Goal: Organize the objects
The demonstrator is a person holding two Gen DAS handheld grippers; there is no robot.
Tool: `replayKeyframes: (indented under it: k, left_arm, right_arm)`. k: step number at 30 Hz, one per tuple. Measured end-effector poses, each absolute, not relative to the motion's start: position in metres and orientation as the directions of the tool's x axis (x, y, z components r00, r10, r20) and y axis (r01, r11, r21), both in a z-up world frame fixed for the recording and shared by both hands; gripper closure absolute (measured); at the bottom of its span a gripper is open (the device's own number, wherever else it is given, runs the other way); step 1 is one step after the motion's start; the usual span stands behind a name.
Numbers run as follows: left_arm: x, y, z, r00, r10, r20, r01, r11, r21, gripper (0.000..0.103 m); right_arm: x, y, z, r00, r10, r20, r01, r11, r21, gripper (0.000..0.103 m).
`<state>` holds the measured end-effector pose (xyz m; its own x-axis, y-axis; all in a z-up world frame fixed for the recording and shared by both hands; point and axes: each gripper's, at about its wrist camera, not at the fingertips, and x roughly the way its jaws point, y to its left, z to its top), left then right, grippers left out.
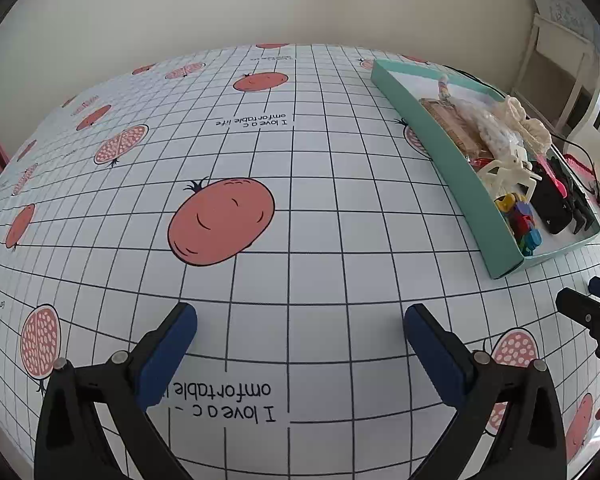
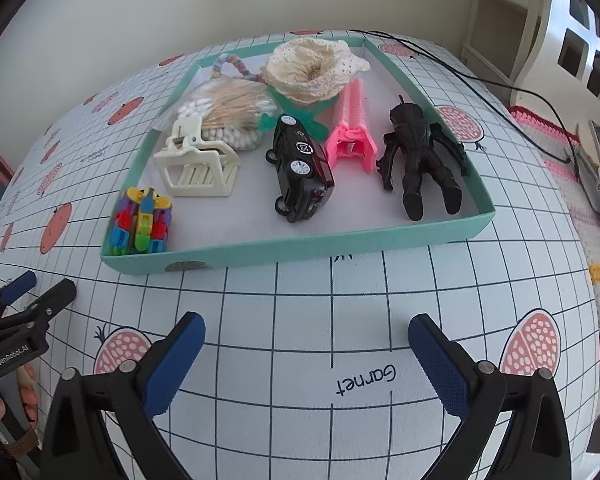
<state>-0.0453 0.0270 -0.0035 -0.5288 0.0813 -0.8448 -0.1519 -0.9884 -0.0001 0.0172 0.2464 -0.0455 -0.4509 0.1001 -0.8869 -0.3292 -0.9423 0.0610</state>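
Objects for sorting all lie inside a shallow teal tray (image 2: 284, 250) on the desk (image 2: 360, 300), which wears a grid-patterned cloth printed with pomegranates. In the right wrist view the tray sits ahead of the right claw (image 2: 306, 354), beyond its fingertips and apart from them, its near wall running across the picture. Inside, from left to right along the front: a multicoloured block toy (image 2: 142, 226) in the near-left corner, a cream hair clip (image 2: 196, 168), a black toy car (image 2: 300, 168) lying on its side, a pink hair clip (image 2: 352, 128), and a black action figure (image 2: 420, 156) face down by the right wall. Behind them rest a bag of cotton swabs (image 2: 228, 110), a cream lace scrunchie (image 2: 312, 66) and a pastel hair tie (image 2: 230, 66) (partly hidden by the swabs).

The right claw stands wide with nothing between its blue pads, only bare cloth below. The left claw (image 1: 300, 344) is likewise spread wide and empty over the cloth; from its view the tray lies well off to the upper right, and its tips are nowhere near it. Each claw shows at the edge of the other's view.
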Motion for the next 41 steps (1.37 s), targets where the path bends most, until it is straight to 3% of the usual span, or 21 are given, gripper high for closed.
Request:
replayKeyframes:
  k: [10, 41]
  left_arm:
    - [-0.044, 0.027, -0.004, -0.542, 0.081, -0.836, -0.149, -0.989, 0.001, 0.0]
    - [-0.04, 0.027, -0.004, -0.573, 0.077, -0.816, -0.131, -0.991, -0.001, 0.0]
  right_arm:
    - [0.016, 0.238, -0.049, -0.458, 0.152, -0.876, -0.313, -0.95, -0.001, 0.0]
    - [0.023, 0.235, -0.05, -0.506, 0.19, -0.841, -0.349, -0.937, -0.002, 0.0]
